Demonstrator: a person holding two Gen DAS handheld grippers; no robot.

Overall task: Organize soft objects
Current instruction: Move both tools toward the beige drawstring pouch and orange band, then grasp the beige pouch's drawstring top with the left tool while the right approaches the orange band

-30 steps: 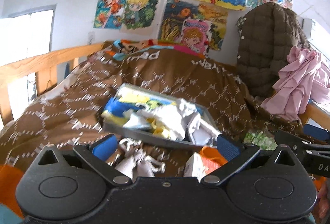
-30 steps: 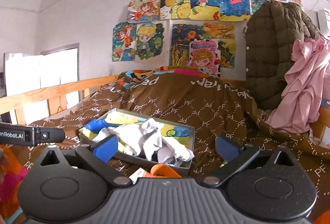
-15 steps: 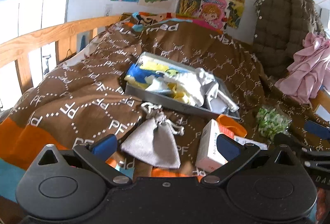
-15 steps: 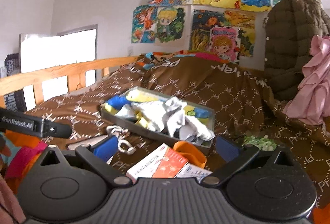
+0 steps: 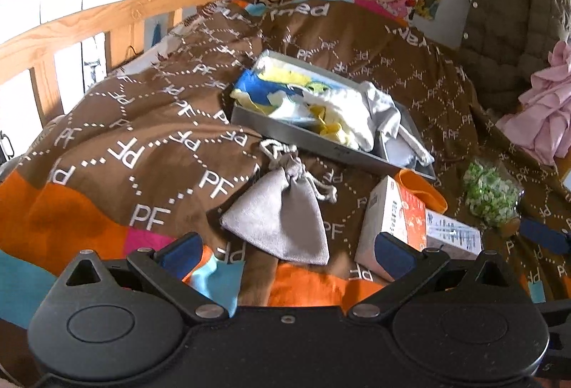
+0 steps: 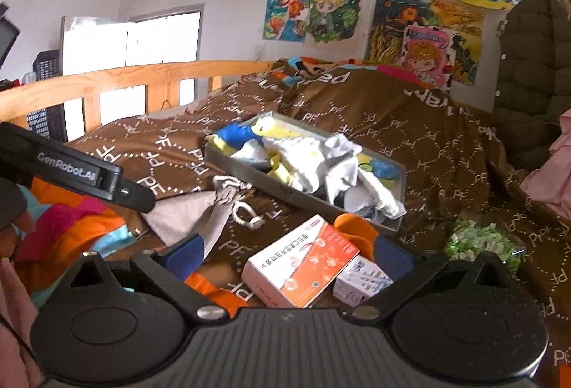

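Both grippers, left (image 5: pixel 285 250) and right (image 6: pixel 285 250), gaped wide, empty; grabbing the grey pouch (image 5: pixel 282 213) risked snagging its drawstring or bunching the blanket (image 5: pixel 150 145).

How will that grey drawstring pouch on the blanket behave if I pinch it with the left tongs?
The grey drawstring pouch lies flat and creased on the brown blanket, so it looks floppy and probably nearly empty and light. It will likely sag and fold around the left tongs, which are open. Its loose cord may trail and snag the nearby orange-and-white box.
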